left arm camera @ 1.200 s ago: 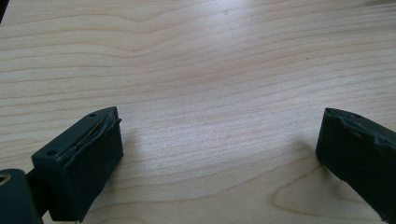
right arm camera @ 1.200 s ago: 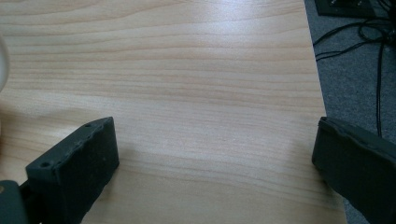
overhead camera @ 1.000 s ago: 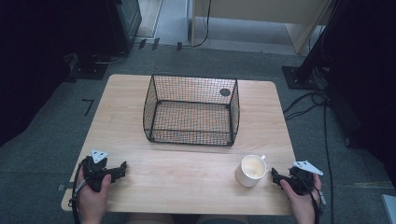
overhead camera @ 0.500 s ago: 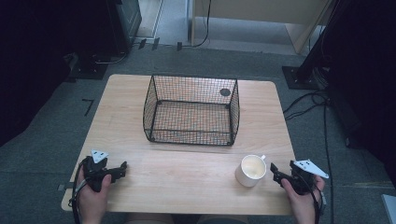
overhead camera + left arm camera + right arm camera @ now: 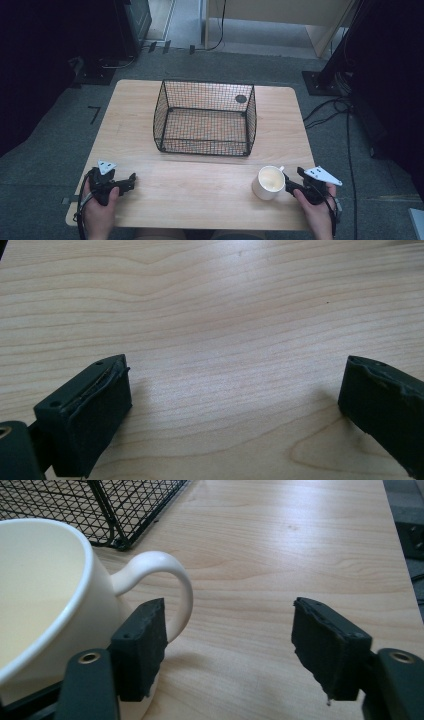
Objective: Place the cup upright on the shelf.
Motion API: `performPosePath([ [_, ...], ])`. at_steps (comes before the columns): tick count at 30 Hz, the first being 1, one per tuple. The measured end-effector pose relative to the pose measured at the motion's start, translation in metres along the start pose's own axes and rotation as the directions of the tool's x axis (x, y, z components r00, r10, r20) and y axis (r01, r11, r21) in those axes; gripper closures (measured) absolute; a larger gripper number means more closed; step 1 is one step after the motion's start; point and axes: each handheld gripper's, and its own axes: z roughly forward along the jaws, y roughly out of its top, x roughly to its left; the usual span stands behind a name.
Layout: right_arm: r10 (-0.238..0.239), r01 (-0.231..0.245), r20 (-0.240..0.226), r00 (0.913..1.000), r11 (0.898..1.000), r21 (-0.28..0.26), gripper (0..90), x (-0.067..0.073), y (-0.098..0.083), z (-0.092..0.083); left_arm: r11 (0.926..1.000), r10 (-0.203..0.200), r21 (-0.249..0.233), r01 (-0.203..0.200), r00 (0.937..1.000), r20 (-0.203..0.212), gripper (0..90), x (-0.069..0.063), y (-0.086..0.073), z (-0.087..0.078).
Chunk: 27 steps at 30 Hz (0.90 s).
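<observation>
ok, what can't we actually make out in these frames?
- Mug: right gripper view, cut off by the left and bottom edges; base out of frame.
- Right gripper: its jaws have just been closing; the left jaw hides whether it touches the handle.
- Dark round spot behind the basket: high view, too small to identify.
- Left gripper: high view, jaws too small to judge.

Both grippers, left [image 5: 131,178] and right [image 5: 286,186], are black with blocky rubber-faced jaws, brass-ringed screw holes behind those jaws, grey three-cornered top plates, and trailing black cables.
</observation>
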Motion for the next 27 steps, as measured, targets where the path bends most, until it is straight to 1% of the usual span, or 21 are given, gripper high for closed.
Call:
performPosePath([
  [2,0.000,0.000,-0.003,1.0000,1.000,-0.009,33.9,0.001,0.002,0.002,1.0000,0.000,0.000,0.000,1.0000,0.000,0.8,0.000,0.000,0.000],
  [4,0.008,-0.009,-0.018,0.9998,1.000,-0.019,37.3,0.001,0.003,0.003,1.0000,0.000,0.000,0.000,1.0000,0.000,0.8,0.000,0.000,0.000],
  [7,0.022,-0.023,-0.060,0.9980,0.999,-0.029,47.6,0.003,0.003,0.007,1.0000,0.000,0.000,0.000,1.0000,0.000,0.8,0.000,0.000,0.000],
  [9,0.021,-0.024,-0.080,0.9965,0.999,-0.037,49.7,0.005,0.004,0.009,1.0000,0.000,0.000,0.000,1.0000,0.000,0.8,0.000,0.000,0.000],
  [10,0.026,-0.029,-0.086,0.9959,0.999,-0.036,50.3,0.007,0.004,0.010,1.0000,0.001,0.000,-0.001,1.0000,0.000,0.7,0.000,0.000,0.000],
  [14,0.020,-0.024,-0.106,0.9942,0.999,-0.042,54.0,0.014,0.005,0.015,1.0000,0.001,0.000,-0.001,1.0000,0.000,0.8,0.000,0.000,0.000],
  [16,0.018,-0.025,-0.116,0.9931,0.998,-0.054,59.5,0.018,0.005,0.016,1.0000,-0.001,0.000,0.001,1.0000,0.000,0.8,0.000,0.000,0.000],
  [17,0.016,-0.023,-0.112,0.9936,0.998,-0.063,60.6,0.020,0.004,0.016,1.0000,0.000,0.000,0.000,1.0000,0.000,0.8,0.000,0.000,0.000],
  [18,0.025,-0.033,-0.106,0.9940,0.997,-0.068,61.5,0.022,0.004,0.016,1.0000,-0.001,0.000,0.001,1.0000,0.000,0.8,0.000,0.000,0.000],
  [20,0.059,-0.068,-0.098,0.9934,0.994,-0.084,65.2,0.026,0.004,0.015,1.0000,0.000,0.000,0.000,1.0000,0.000,0.8,0.000,0.000,0.000],
  [21,0.078,-0.086,-0.096,0.9924,0.992,-0.091,65.0,0.028,0.004,0.015,1.0000,0.000,0.000,0.000,1.0000,0.000,0.8,0.000,0.000,0.000],
  [23,0.094,-0.101,-0.073,0.9928,0.990,-0.101,63.9,0.033,0.004,0.014,1.0000,0.000,0.000,0.000,1.0000,0.000,0.8,0.000,0.000,0.000],
  [25,0.091,-0.096,-0.062,0.9939,0.990,-0.098,61.6,0.039,0.004,0.013,1.0000,-0.001,0.000,0.001,1.0000,0.000,0.8,0.000,0.000,0.000],
  [27,0.066,-0.070,-0.049,0.9966,0.993,-0.092,60.1,0.044,0.004,0.013,1.0000,0.000,0.000,0.000,1.0000,0.000,0.8,0.000,0.000,0.000],
])
